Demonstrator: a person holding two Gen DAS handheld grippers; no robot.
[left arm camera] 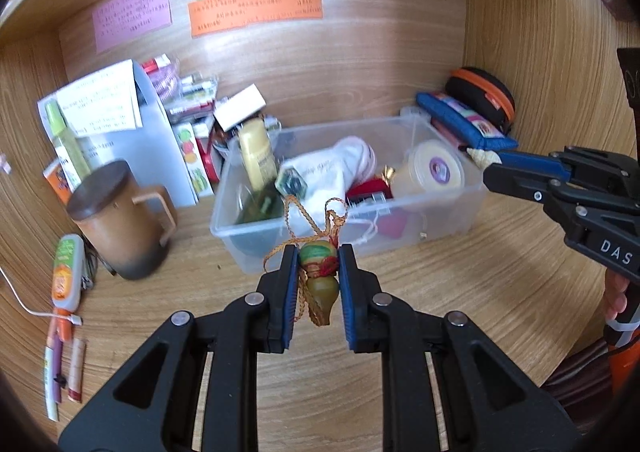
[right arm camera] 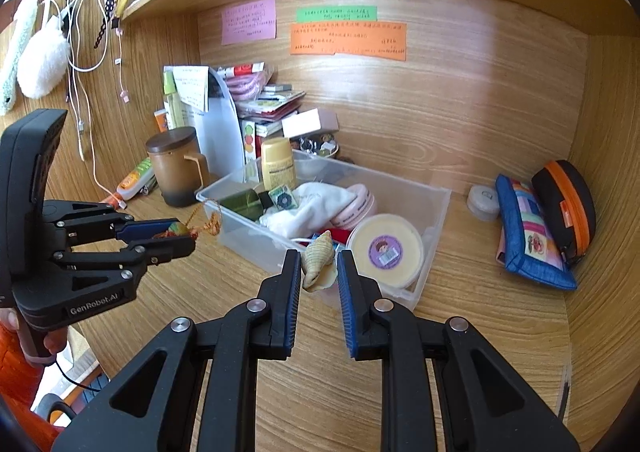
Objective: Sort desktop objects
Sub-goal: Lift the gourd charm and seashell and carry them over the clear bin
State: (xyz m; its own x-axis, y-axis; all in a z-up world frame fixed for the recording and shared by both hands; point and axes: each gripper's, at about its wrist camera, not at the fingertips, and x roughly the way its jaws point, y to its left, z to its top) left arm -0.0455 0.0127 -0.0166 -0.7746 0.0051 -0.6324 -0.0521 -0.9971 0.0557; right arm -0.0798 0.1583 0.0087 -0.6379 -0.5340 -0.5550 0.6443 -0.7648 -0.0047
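My left gripper [left arm camera: 319, 264] is shut on a small green and brown gourd charm [left arm camera: 320, 284] with an orange braided cord [left arm camera: 298, 219], held above the desk in front of the clear plastic bin [left arm camera: 256, 248]. It also shows in the right wrist view [right arm camera: 176, 238]. My right gripper [right arm camera: 319, 264] is shut on a tan ribbed seashell [right arm camera: 318, 260], held just over the bin's near wall [right arm camera: 248, 230]. The shell also shows in the left wrist view [left arm camera: 484, 157]. The bin holds a yellow tub [right arm camera: 386, 250], a white cloth [right arm camera: 316, 203] and a yellow bottle [right arm camera: 278, 167].
A brown lidded mug [left arm camera: 120, 219] stands left of the bin, with a tube [left arm camera: 66, 272] and pens [left arm camera: 60, 368] nearby. Boxes and papers [left arm camera: 120, 119] are stacked at the back left. A blue pouch [right arm camera: 528, 232] and a black-orange case [right arm camera: 566, 203] lean at the right wall.
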